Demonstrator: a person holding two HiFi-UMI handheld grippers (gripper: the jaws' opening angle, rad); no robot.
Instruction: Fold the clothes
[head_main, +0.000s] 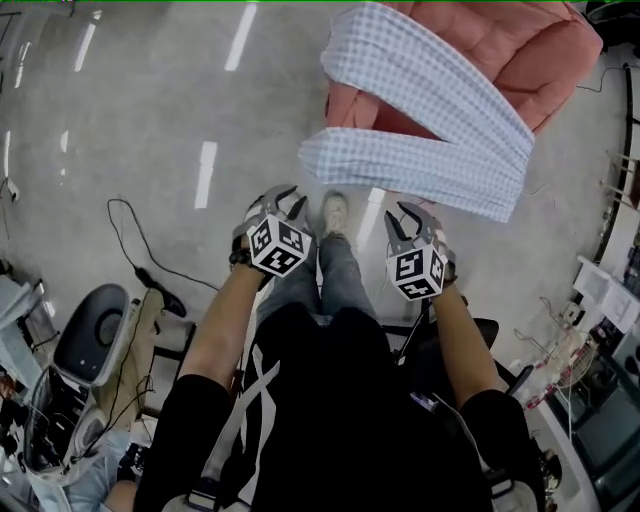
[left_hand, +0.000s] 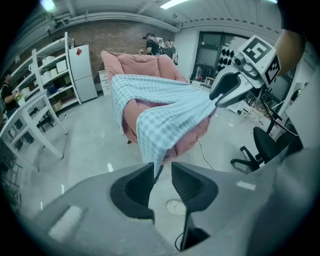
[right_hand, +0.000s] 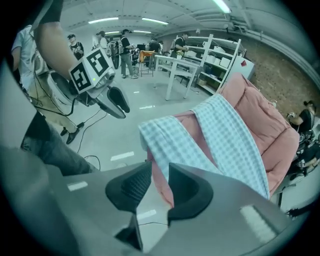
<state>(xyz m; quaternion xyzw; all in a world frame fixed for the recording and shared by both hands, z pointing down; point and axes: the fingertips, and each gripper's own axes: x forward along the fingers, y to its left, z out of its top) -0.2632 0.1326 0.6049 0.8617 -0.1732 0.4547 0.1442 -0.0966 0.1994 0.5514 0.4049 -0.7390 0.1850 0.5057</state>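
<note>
A light blue checked garment (head_main: 440, 130) lies in a V shape over a pink padded armchair (head_main: 520, 50) ahead of me. Its two long folded strips hang over the chair's front edge. My left gripper (head_main: 285, 195) and right gripper (head_main: 410, 215) hover side by side above the floor, short of the garment and not touching it. In the left gripper view the garment (left_hand: 165, 112) shows beyond the left gripper (left_hand: 162, 167), whose jaws stand a little apart with nothing between them. In the right gripper view the right gripper (right_hand: 160, 167) is likewise slightly open and empty before the garment (right_hand: 225, 135).
A black cable (head_main: 130, 240) trails over the grey floor at left, near a grey machine (head_main: 95, 330). A black office chair (left_hand: 265, 145) stands to the right. White shelves (left_hand: 45, 85) and a fridge (left_hand: 80, 70) line the far wall. People stand in the background.
</note>
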